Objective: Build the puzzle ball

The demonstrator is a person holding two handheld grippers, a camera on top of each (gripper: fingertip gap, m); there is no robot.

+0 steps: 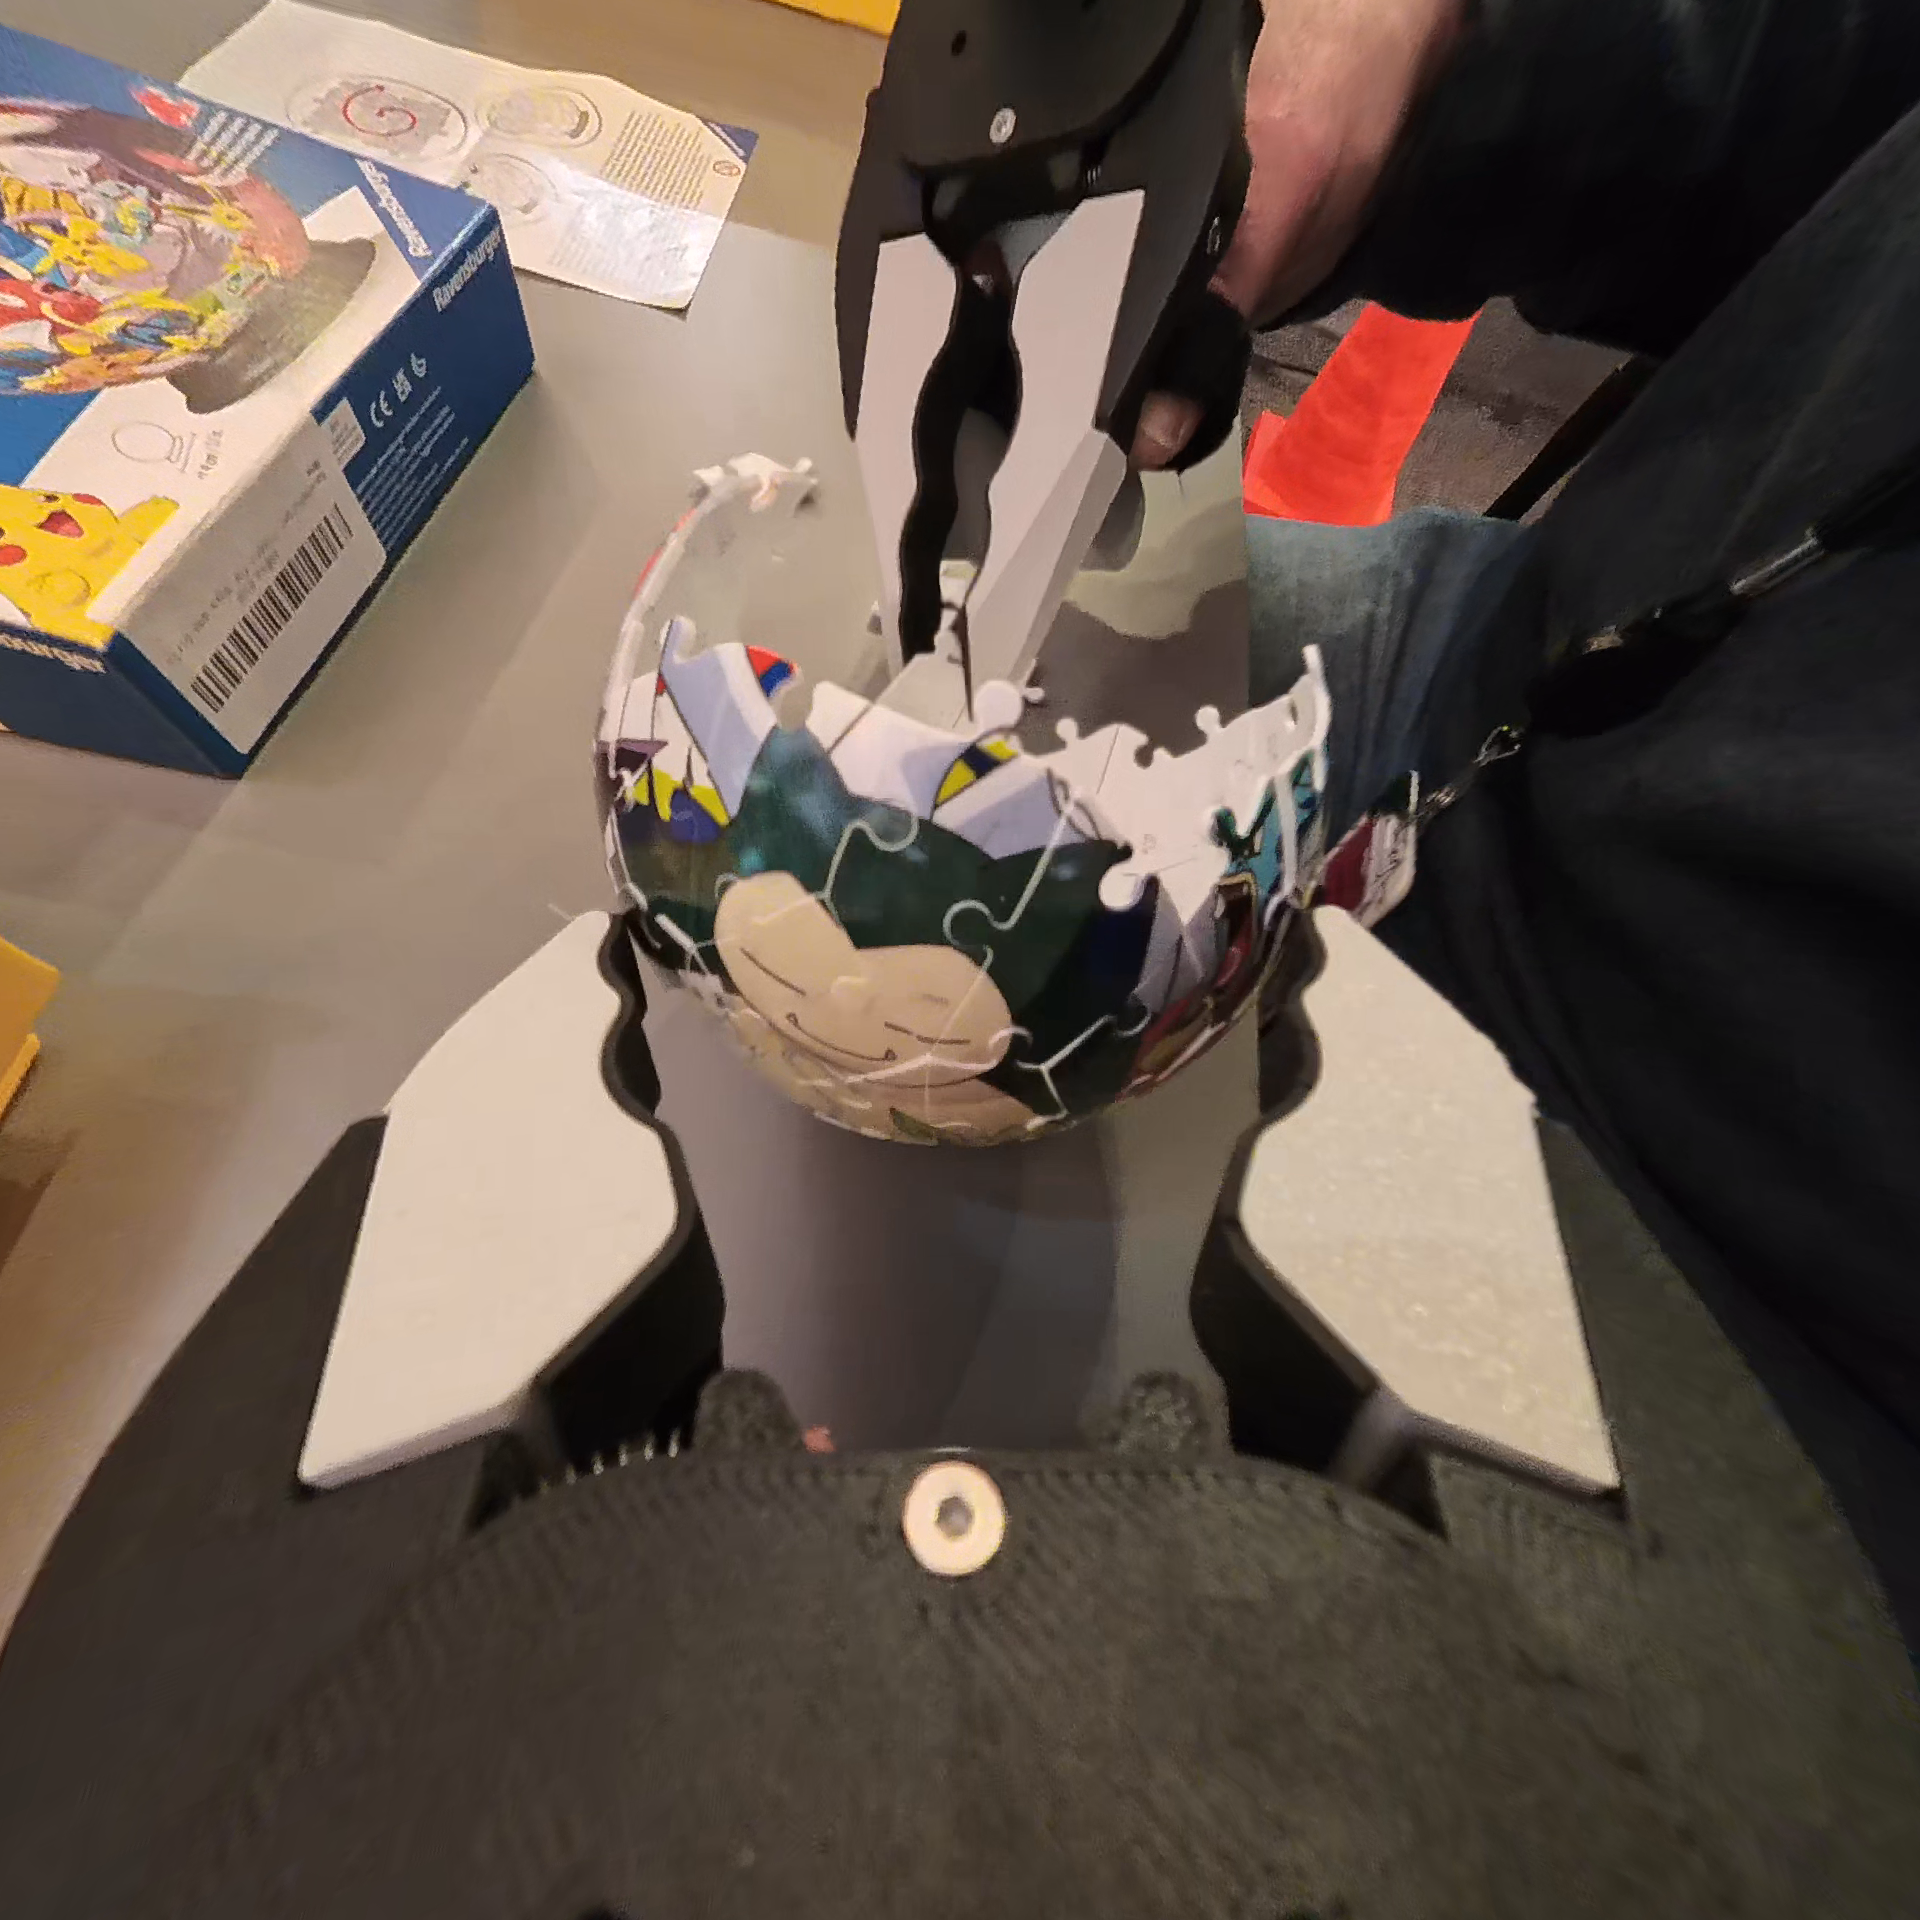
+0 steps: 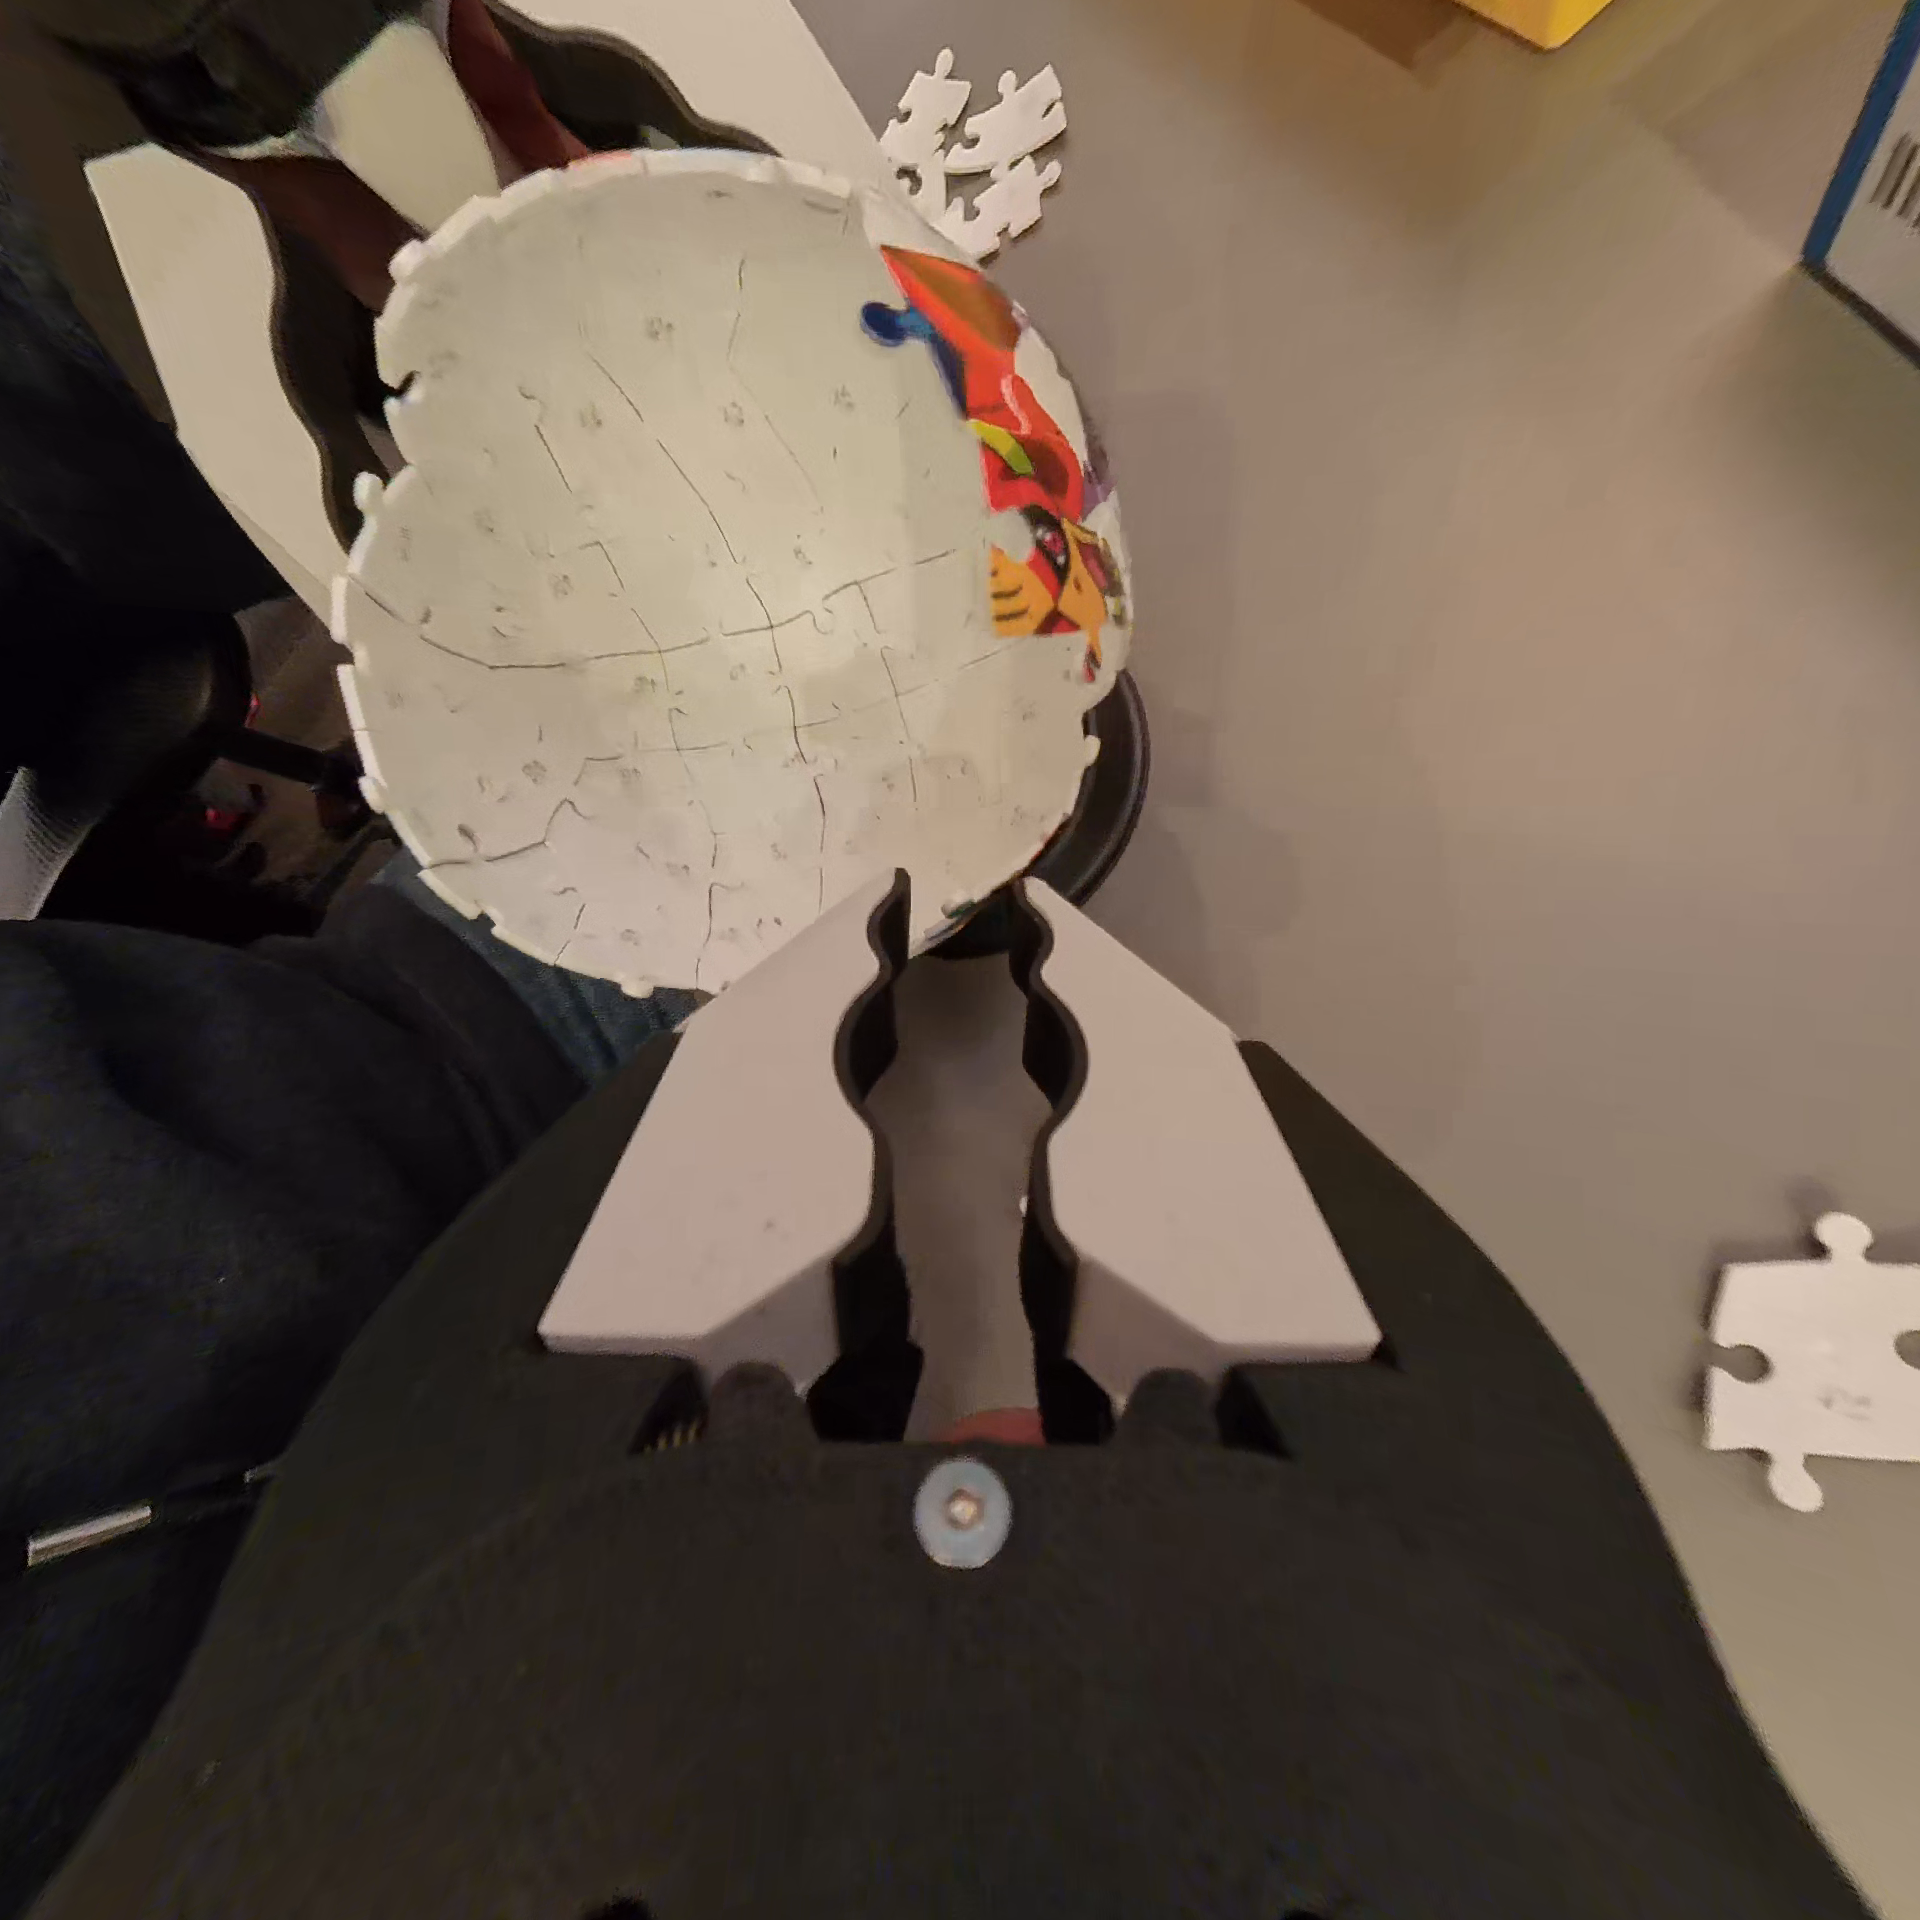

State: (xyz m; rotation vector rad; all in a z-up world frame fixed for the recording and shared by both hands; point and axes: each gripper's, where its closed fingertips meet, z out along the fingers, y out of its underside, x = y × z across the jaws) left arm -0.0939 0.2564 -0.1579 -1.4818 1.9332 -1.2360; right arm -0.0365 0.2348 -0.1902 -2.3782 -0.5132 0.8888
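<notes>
The ball (image 1: 956, 883) is a half-built shell, open at the top, and everything here is placed relative to it. It sits between the tips of the left hand-held gripper (image 1: 956, 956), whose 2 fingers are spread wide and press its left and right flanks; this hand-held gripper is gripping the ball and seems to hold it just above the grey table (image 1: 364, 852), though I cannot tell whether its underside touches.

The right hand-held gripper (image 1: 940, 644) comes down from above and beyond the ball, its long axis nearly vertical, tips at the far rim. In the right wrist view the right hand-held gripper (image 2: 961, 894) is nearly closed, pinching the shell's edge or a piece at it; which one I cannot tell. The white inner side of the shell (image 2: 675, 582) faces that camera.

The coming move turns on this: the rim lies straight ahead of the right hand-held gripper's tips, so it is the nearer one for seating a piece, while the left one steadies.

Left of the ball lies the blue box (image 1: 239, 416), with a leaflet (image 1: 582, 177) beyond it. In the right wrist view, a cluster of joined white pieces (image 2: 977, 145) lies just beyond the ball, and 1 loose piece (image 2: 1808, 1361) lies well apart from it.
</notes>
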